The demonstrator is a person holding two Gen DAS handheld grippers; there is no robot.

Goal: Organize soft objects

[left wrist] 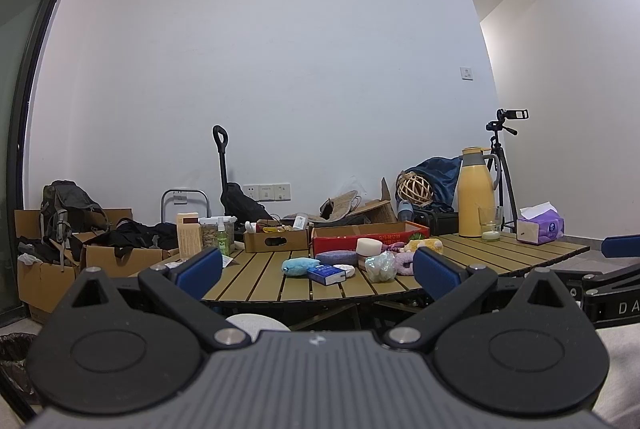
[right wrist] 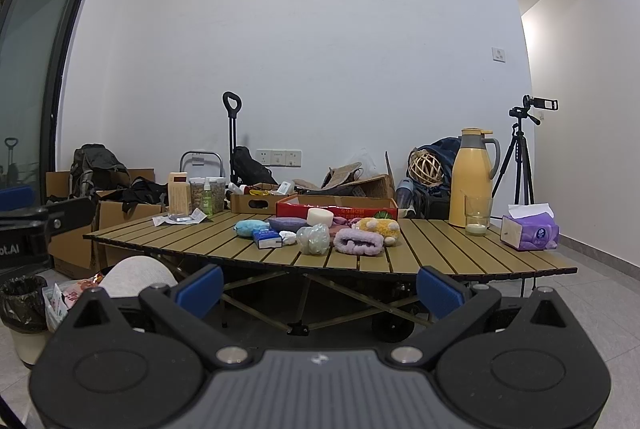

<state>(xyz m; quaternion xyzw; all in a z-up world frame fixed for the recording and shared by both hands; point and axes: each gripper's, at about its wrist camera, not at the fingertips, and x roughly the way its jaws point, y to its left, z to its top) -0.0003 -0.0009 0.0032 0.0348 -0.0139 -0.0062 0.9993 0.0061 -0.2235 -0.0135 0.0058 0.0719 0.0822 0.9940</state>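
Note:
A pile of soft things lies mid-table: a light blue plush (left wrist: 299, 266) (right wrist: 250, 227), a purple pad (left wrist: 338, 257) (right wrist: 289, 224), a white round sponge (left wrist: 369, 247) (right wrist: 320, 217), a yellow plush (left wrist: 425, 244) (right wrist: 380, 227), a lilac fluffy piece (left wrist: 404, 263) (right wrist: 357, 242) and a clear mesh bundle (left wrist: 380, 266) (right wrist: 315, 239). A red cardboard tray (left wrist: 370, 234) (right wrist: 340, 207) stands behind them. My left gripper (left wrist: 318, 267) is open and empty, short of the table's near edge. My right gripper (right wrist: 320, 289) is open and empty, lower and further back.
The slatted table (right wrist: 420, 253) also holds a blue-white box (right wrist: 266, 239), a yellow jug (right wrist: 472, 177), a glass (right wrist: 478, 215), a purple tissue pack (right wrist: 530, 229), jars and a brown box (right wrist: 256, 203). Cardboard boxes, bags and a tripod (right wrist: 520, 157) stand behind. A bin (right wrist: 24, 305) is at the left.

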